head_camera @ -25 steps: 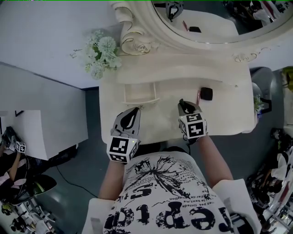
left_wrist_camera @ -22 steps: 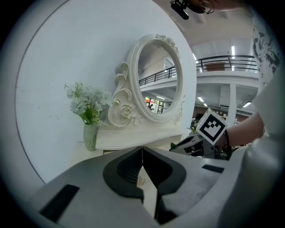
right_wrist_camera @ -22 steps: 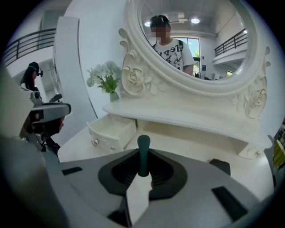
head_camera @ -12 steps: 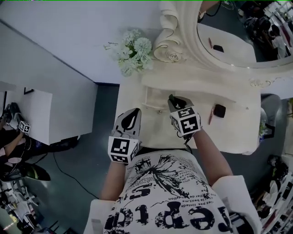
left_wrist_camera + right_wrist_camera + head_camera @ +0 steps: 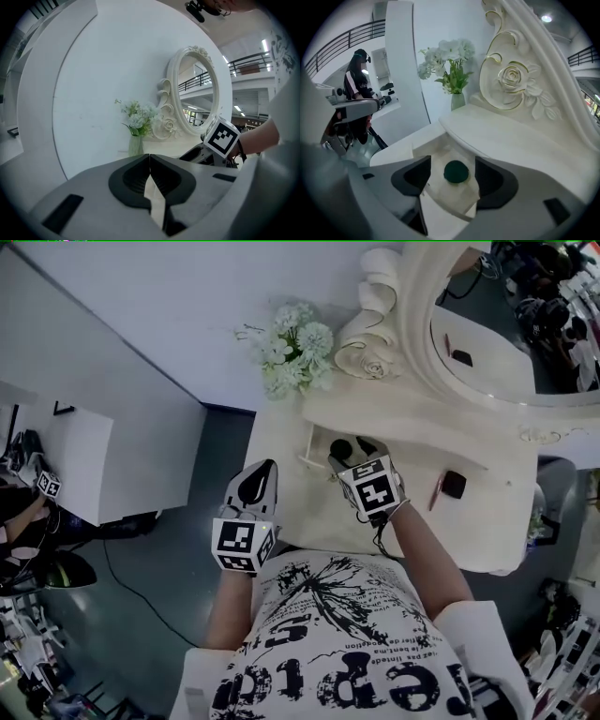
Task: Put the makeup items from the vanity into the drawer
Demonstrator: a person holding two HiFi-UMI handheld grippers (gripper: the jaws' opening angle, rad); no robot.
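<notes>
Well, a second ago the right gripper (image 5: 357,454) was over by the black compact (image 5: 454,485) and the reddish pencil (image 5: 434,493); now it hangs above the open drawer (image 5: 310,453) with its jaws spread. A dark round item (image 5: 456,172) lies on the drawer floor between them, untouched. That looks like one piece delivered, though I can't make out what it is. The compact and pencil are left on the table (image 5: 487,526), well apart from the drawer.

The left gripper (image 5: 263,472) hovers off the table's front edge, jaws pressed together on nothing.

Room is tight above. The raised shelf (image 5: 403,423) overhangs the drawer's back, so I'd back out toward the body first. The stretch of table toward the compact is bare.
</notes>
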